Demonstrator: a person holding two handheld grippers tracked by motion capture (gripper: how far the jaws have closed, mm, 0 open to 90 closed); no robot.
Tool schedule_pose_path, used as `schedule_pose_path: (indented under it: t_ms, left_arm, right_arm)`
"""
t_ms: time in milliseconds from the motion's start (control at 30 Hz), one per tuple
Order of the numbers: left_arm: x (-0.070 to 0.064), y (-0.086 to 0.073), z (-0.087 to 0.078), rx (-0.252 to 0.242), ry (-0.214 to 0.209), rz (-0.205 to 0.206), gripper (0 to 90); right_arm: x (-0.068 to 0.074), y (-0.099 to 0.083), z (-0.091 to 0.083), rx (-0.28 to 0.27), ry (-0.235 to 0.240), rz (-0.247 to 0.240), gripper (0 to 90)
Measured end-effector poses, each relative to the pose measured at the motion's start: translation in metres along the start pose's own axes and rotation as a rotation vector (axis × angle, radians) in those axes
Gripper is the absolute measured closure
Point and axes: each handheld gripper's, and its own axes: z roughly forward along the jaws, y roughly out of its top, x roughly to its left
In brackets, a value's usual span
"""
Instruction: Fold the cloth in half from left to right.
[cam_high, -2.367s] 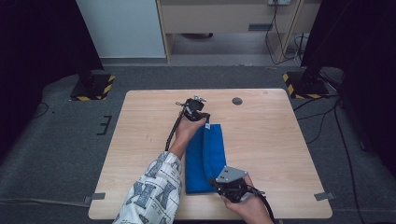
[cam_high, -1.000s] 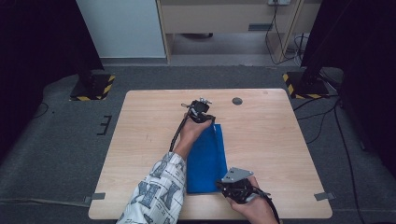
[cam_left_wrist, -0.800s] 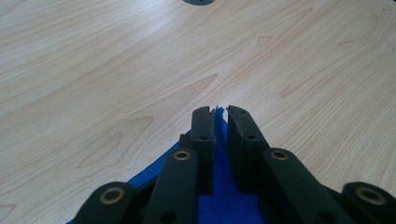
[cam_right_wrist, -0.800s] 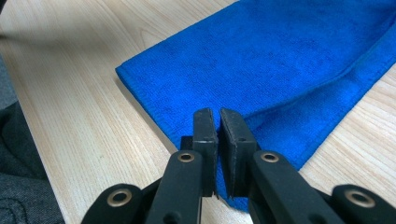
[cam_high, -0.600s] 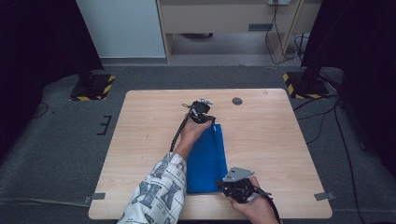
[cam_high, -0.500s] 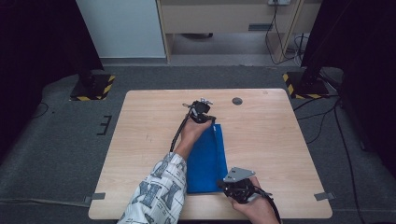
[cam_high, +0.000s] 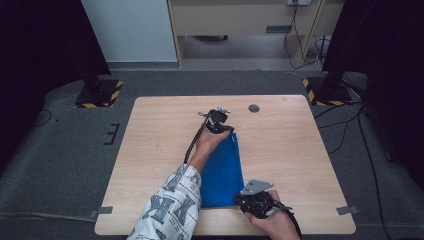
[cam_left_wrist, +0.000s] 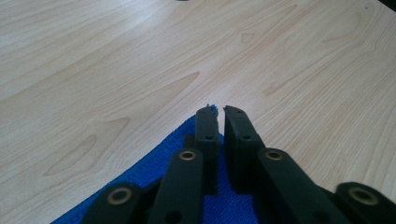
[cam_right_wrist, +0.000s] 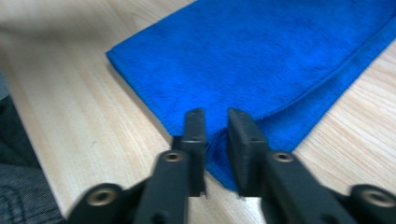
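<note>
The table (cam_high: 150, 150) was pale wood with a smooth, matt finish, its grain and darker knots plain beyond the left gripper (cam_left_wrist: 220, 112). The cloth (cam_right_wrist: 280, 60) was blue fabric, matt, with a fine nubbly weave and a stitched hem, one corner lying between the jaws of each gripper. The right gripper (cam_right_wrist: 215, 116) had jaws of black matt plastic with brass-coloured rivets at their joints, and a grey plate (cam_high: 256, 186) on top looked like dull metal. The floor (cam_high: 60, 150) past the table was grey carpet, rough and matt.
</note>
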Motion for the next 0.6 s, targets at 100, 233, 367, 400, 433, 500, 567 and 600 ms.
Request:
schedule_pose_path:
  t_ms: [100,233,367,400,433,500,567,600]
  left_arm:
    - [-0.0002,-0.0005,0.0003,-0.003,-0.007,-0.001,82.0]
    - [-0.0015,-0.0010,0.0015,-0.009,-0.006,-0.004,78.8]
    - [-0.0019,-0.0023,0.0019,-0.014,-0.007,0.003,74.7]
    - [-0.0017,-0.0026,0.0018,-0.012,-0.005,0.004,73.6]
    - [-0.0015,-0.0031,0.0020,-0.012,-0.006,0.002,72.0]
    - [-0.0014,-0.0041,0.0020,-0.011,-0.004,0.002,70.3]
    - [-0.0006,-0.0050,0.0019,-0.015,-0.010,0.001,69.6]
    - [-0.0006,-0.0051,0.0019,-0.015,-0.011,0.002,69.4]
  right_arm:
    - [-0.0029,-0.0009,0.0005,0.004,-0.002,0.013,73.6]
    - [-0.0049,-0.0007,-0.0001,0.004,-0.008,0.024,69.9]
    - [-0.0058,-0.0009,0.0006,0.003,-0.013,0.028,66.5]
    - [-0.0063,-0.0009,0.0007,0.003,-0.013,0.030,65.3]
    - [-0.0070,-0.0008,0.0007,0.003,-0.013,0.031,64.0]
    - [-0.0080,-0.0005,0.0003,-0.002,-0.019,0.037,62.6]
    - [-0.0092,-0.0001,-0.0002,-0.009,-0.026,0.039,61.4]
    - [-0.0098,0.0002,-0.0004,-0.009,-0.025,0.041,61.1]
